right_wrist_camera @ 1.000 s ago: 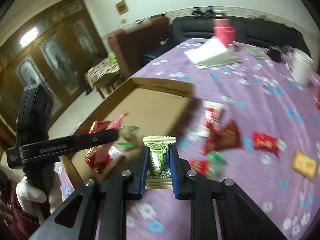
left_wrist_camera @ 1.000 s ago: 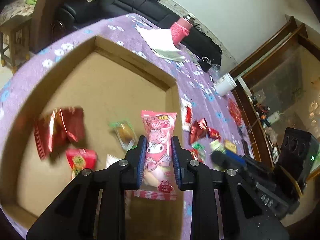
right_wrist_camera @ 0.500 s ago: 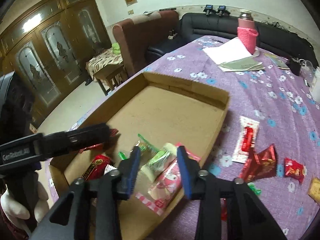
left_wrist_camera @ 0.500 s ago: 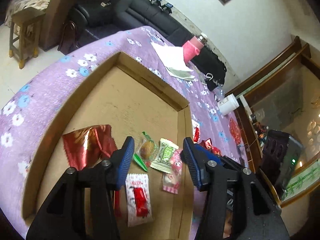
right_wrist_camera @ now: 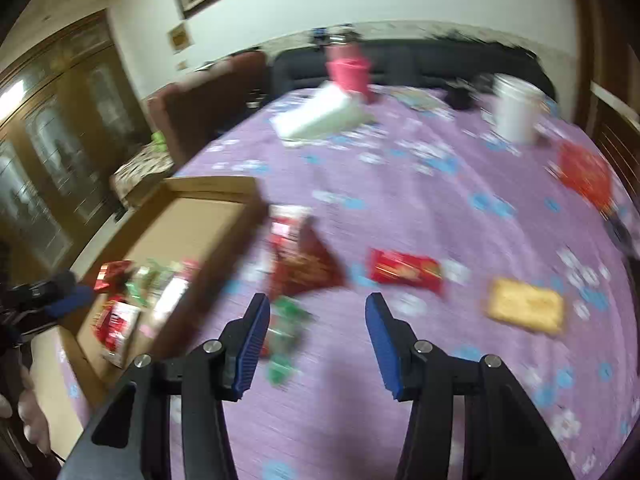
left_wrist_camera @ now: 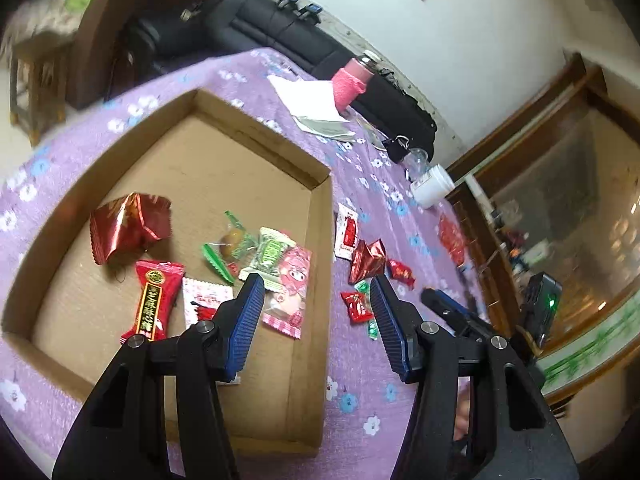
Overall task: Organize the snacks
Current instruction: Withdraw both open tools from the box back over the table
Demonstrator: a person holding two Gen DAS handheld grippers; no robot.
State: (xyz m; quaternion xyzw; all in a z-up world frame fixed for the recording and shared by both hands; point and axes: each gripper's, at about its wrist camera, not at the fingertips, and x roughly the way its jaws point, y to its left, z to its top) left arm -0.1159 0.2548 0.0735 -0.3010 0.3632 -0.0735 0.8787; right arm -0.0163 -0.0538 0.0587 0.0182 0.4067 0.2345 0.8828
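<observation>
A shallow cardboard box (left_wrist_camera: pixel 320 240) lies on the purple flowered tablecloth and holds several snacks, among them a pink pack (left_wrist_camera: pixel 290 288), a pale green pack (left_wrist_camera: pixel 270 254) and a red foil bag (left_wrist_camera: pixel 124 228). It also shows blurred in the right wrist view (right_wrist_camera: pixel 224 184). Loose snacks lie right of the box: a dark red foil bag (right_wrist_camera: pixel 308 264), a red pack (right_wrist_camera: pixel 406 270), a yellow biscuit pack (right_wrist_camera: pixel 526 310), green candies (right_wrist_camera: pixel 286 332). My left gripper (left_wrist_camera: pixel 316 312) is open and empty above the box's right rim. My right gripper (right_wrist_camera: pixel 316 328) is open and empty above the loose snacks.
A white cup (right_wrist_camera: pixel 514 110), a pink bottle (right_wrist_camera: pixel 348 70) and white papers (right_wrist_camera: pixel 320 116) stand at the far end of the table. A red packet (right_wrist_camera: pixel 586 174) lies at the right. A black sofa (left_wrist_camera: pixel 288 32) and wooden cabinets surround the table.
Both grippers let go of their packs, pink and green, which now lie in the box. Both jaws opened wider. The right gripper swung right, over the loose snacks.
</observation>
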